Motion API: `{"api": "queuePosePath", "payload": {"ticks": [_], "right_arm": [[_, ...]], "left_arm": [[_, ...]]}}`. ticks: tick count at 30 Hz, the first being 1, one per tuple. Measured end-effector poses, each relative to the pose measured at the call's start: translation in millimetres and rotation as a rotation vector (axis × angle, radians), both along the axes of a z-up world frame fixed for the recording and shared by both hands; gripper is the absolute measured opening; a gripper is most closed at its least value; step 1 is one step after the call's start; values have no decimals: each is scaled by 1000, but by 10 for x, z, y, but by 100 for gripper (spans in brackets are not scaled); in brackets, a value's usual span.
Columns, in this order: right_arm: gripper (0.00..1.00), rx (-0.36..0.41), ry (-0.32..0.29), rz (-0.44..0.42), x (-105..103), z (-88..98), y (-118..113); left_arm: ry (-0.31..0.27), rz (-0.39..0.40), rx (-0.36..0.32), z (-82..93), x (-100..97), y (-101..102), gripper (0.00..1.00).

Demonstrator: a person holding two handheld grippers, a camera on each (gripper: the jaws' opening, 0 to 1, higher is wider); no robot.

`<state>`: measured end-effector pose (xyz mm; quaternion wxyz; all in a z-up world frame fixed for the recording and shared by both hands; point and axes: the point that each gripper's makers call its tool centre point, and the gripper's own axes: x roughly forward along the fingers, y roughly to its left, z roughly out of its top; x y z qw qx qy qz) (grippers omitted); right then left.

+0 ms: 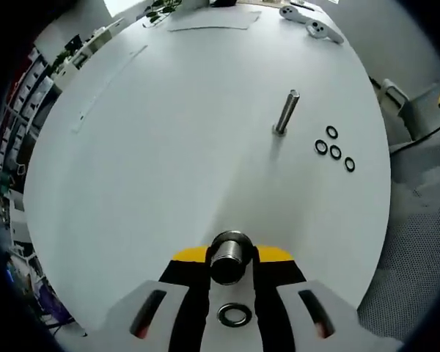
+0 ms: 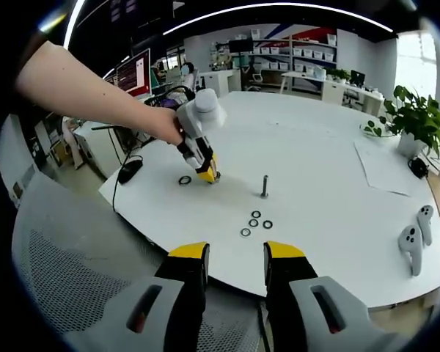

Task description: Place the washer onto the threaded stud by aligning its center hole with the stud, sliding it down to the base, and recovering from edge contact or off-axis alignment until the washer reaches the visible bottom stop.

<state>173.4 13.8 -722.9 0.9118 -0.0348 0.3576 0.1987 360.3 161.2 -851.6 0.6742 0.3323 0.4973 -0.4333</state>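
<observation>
Two fingers of your left gripper are pinched on a short threaded stud, holding it by its sides so its open end faces forward and nothing blocks the top where a washer has to enter. Just behind that grip, between the finger bases, one washer lies flat on the tabletop, close to hand but not yet on the stud; the right gripper view shows it as a dark ring just beside the left gripper, which comes down steeply to the tabletop from a person's hand. Your right gripper hangs with its fingers spread and nothing between them, back off the near edge of the tabletop, so it looks free to do the picking while the left steadies the stud. Ahead of those right fingers lie four more washers in a loose cluster, and beyond them stands a taller upright stud; from the left fingers the same upright stud stands well ahead and to the right, with the cluster just past it. Since the washers lie flat, you will probably need to catch one by its edge. No washer is threaded on, so by my reading the task is at its start. Two white controllers lie far off to the right of the right fingers, out of the working path.
</observation>
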Motion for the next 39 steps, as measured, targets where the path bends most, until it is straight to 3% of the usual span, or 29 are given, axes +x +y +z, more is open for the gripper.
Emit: {"api": "queuePosePath", "payload": {"ticks": [7,10,15,18,30,39], "right_arm": [[32,-4,2,-3,-4,-2,-7],[32,-3,1,-9,0,2,-16],[32,-4,-6,-9,6,10,-15],[32,-6,-10,-7,9,15,-14],[32,2,-7,25,-12,18,40],[33,14,-14,50,-19,33,101]], "left_arm": [[-2,11,-40,1,3,-3,21],[14,61,-66,1,16,4,21],[-36,34,-58,48,26,7,29],[-31,30,-51,94,-7,31,28],[-49,91,-42,255,-46,337,28],[-17,166,-38,185,-171,583,30]]}}
